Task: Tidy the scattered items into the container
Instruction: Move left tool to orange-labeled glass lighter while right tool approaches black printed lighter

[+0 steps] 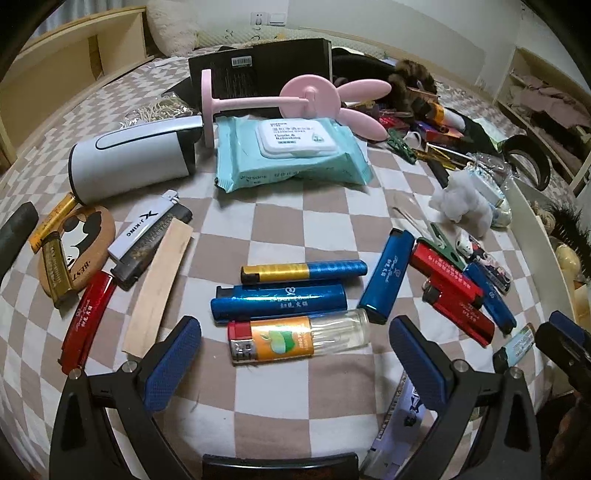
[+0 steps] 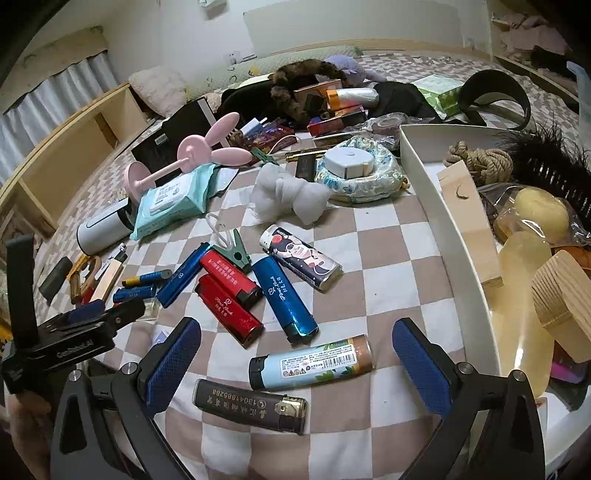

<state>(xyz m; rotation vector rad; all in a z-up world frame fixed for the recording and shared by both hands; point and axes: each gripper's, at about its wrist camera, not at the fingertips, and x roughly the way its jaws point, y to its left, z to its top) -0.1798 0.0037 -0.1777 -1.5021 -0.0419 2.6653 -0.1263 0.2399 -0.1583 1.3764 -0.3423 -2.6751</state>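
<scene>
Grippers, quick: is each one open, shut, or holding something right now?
Left gripper: open, holding nothing, above the orange lighter.
Right gripper: open, holding nothing, above the pale blue lighter.

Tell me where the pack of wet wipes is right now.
The wet wipes lie on the checkered cloth at upper centre of the left wrist view, right of the white cylinder, with the pink fan just behind.

Brown-white checked cloth [image 2: 388, 258], blue and red lighters [image 2: 284, 295]

Probably a bedroom: checkered bedsheet [image 1: 280, 221], pillow [image 1: 173, 33]
</scene>
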